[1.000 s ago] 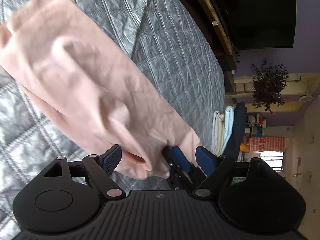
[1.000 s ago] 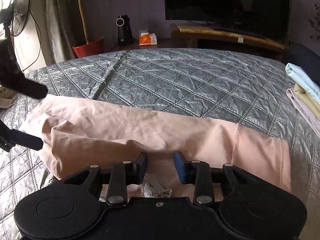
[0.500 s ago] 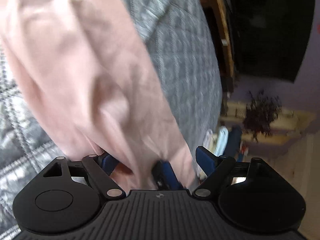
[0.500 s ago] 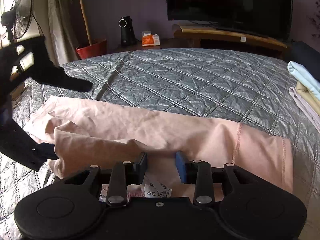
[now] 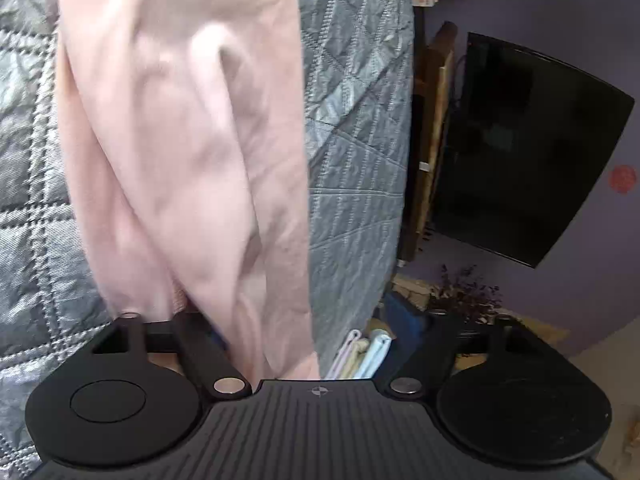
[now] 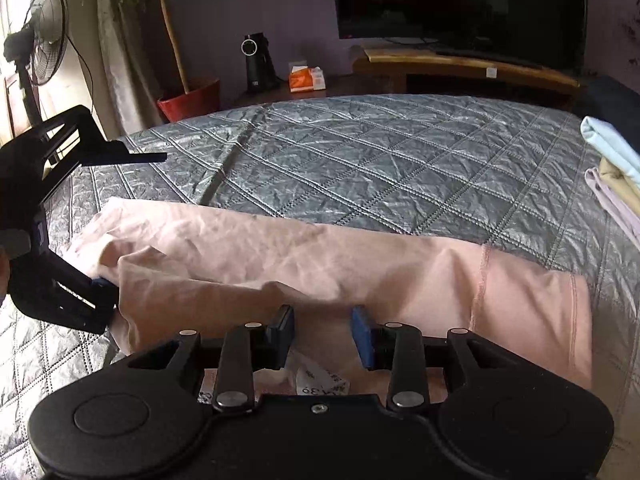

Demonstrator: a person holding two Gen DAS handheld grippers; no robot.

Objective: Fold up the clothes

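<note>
Resting on one quilt (image 6: 380, 168): one pink garment (image 6: 320, 264).

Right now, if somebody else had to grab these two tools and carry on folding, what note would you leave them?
Left tool: jaws wide, though they have just been closing. The end of the pink garment lies between them, not pinched.
Right tool: jaws partly closed over the garment's near edge, by its label. I cannot tell if they pinch it.
Garment: lies rumpled, lengthwise across the grey quilt.
Done: a stack of folded clothes sits at the quilt's right edge.
Left to do: this garment is not yet neatly folded; probably bring its left end over.
</note>
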